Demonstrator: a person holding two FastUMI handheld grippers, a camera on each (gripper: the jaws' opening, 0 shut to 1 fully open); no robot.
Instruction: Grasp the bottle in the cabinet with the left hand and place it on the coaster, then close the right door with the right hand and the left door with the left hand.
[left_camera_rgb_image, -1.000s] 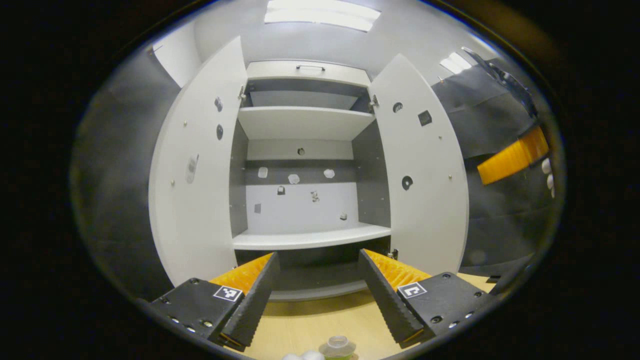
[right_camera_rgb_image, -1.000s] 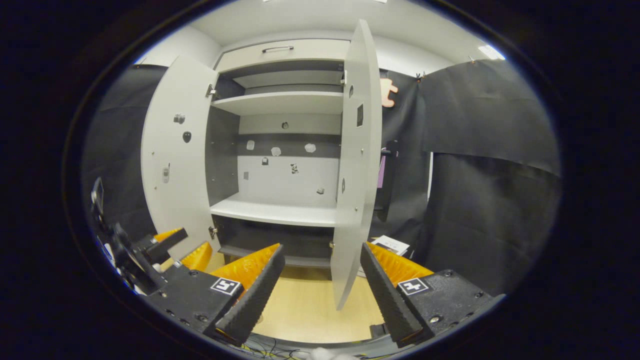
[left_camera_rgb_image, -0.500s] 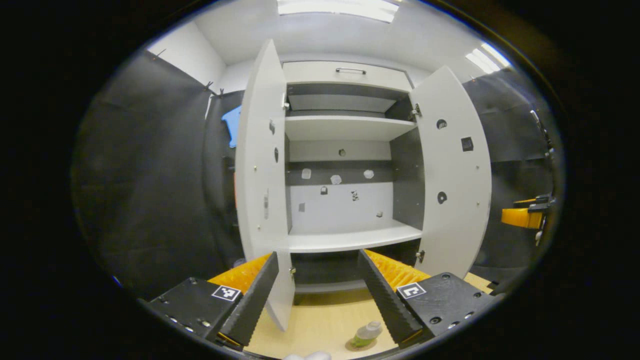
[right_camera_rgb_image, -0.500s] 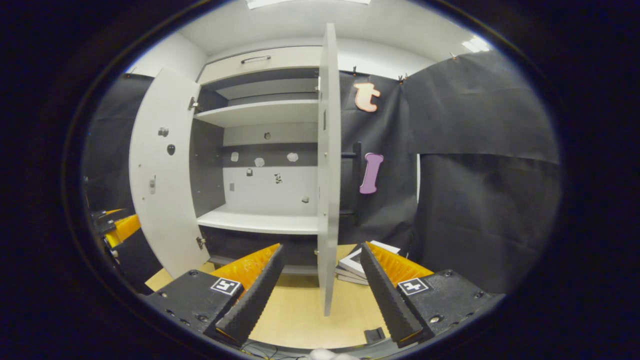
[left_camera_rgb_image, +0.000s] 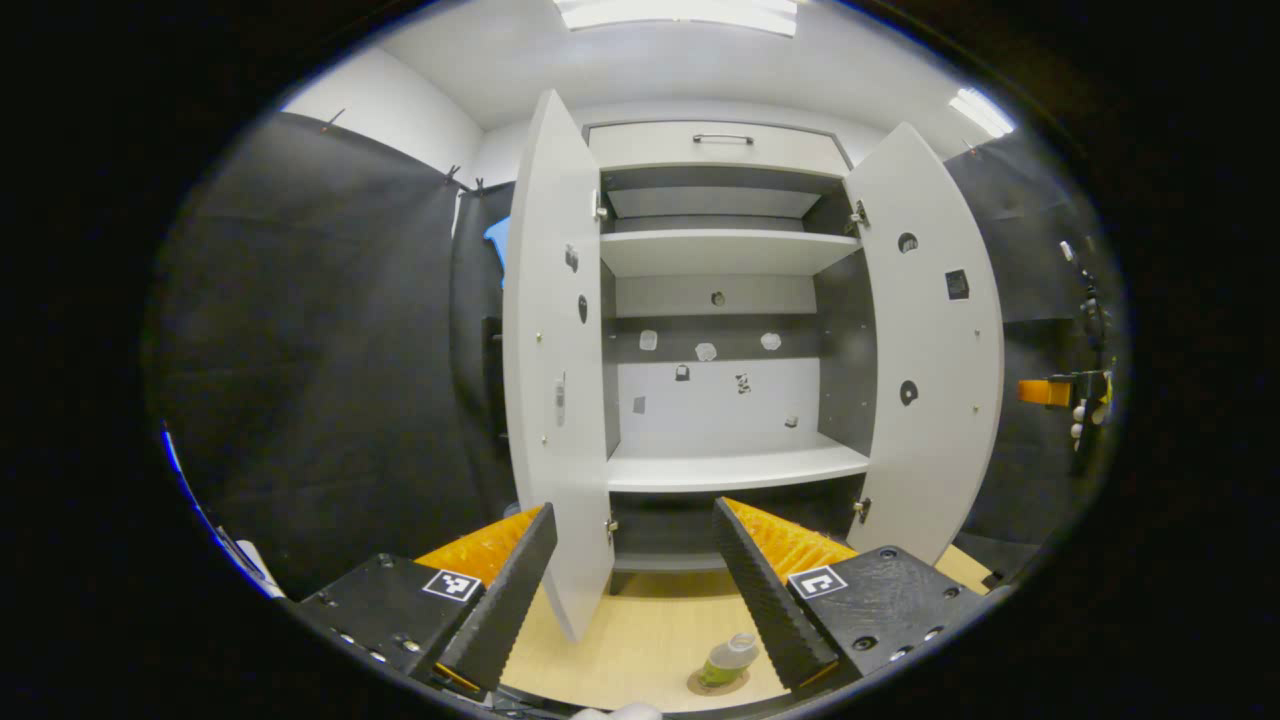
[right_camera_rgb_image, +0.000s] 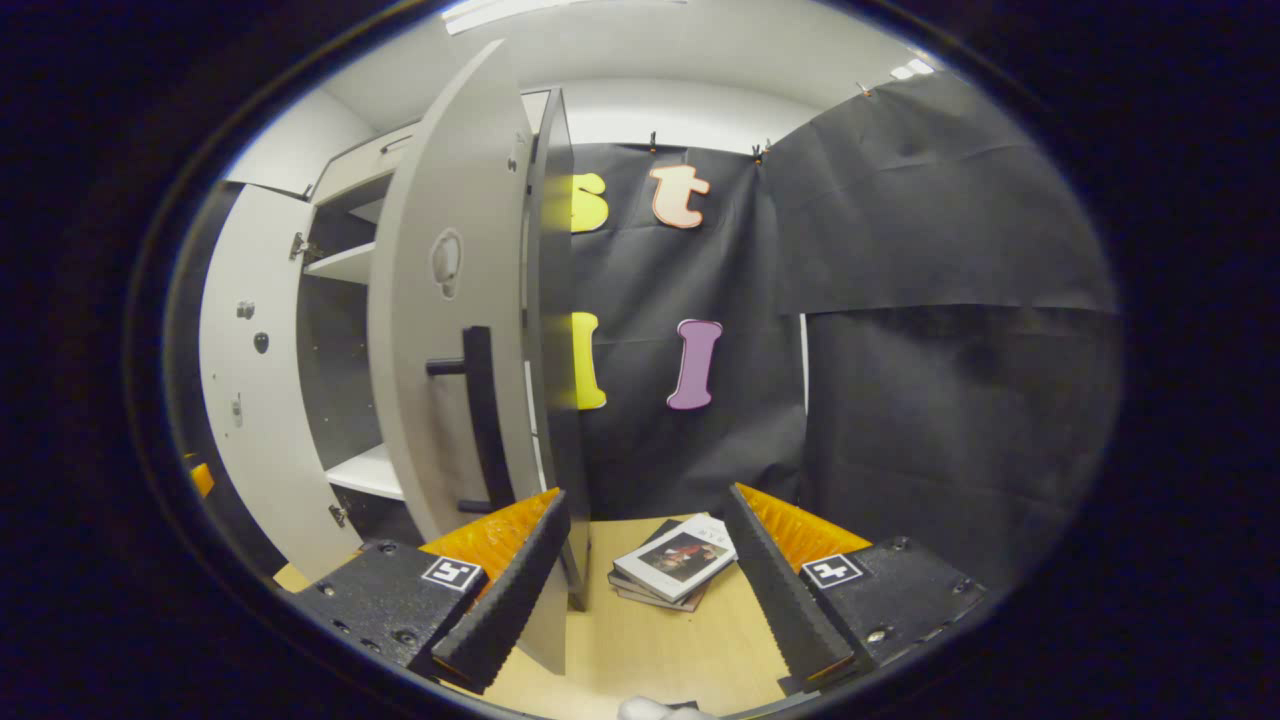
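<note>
While both tongs gape empty, the green clear-capped bottle (left_camera_rgb_image: 727, 660) stands on its coaster (left_camera_rgb_image: 716, 685).

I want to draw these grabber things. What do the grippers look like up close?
Each gripper, left gripper and right gripper, has two long wedge-shaped fingers with ridged, saw-toothed inner faces. Behind them sit ribbed orange plastic parts and chunky black blocks with screws. Each black block carries a small square black-and-white marker sticker.

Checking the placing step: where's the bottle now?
Left gripper view, bottom centre: bottle stands on the coaster, on the table before the cabinet.
</note>
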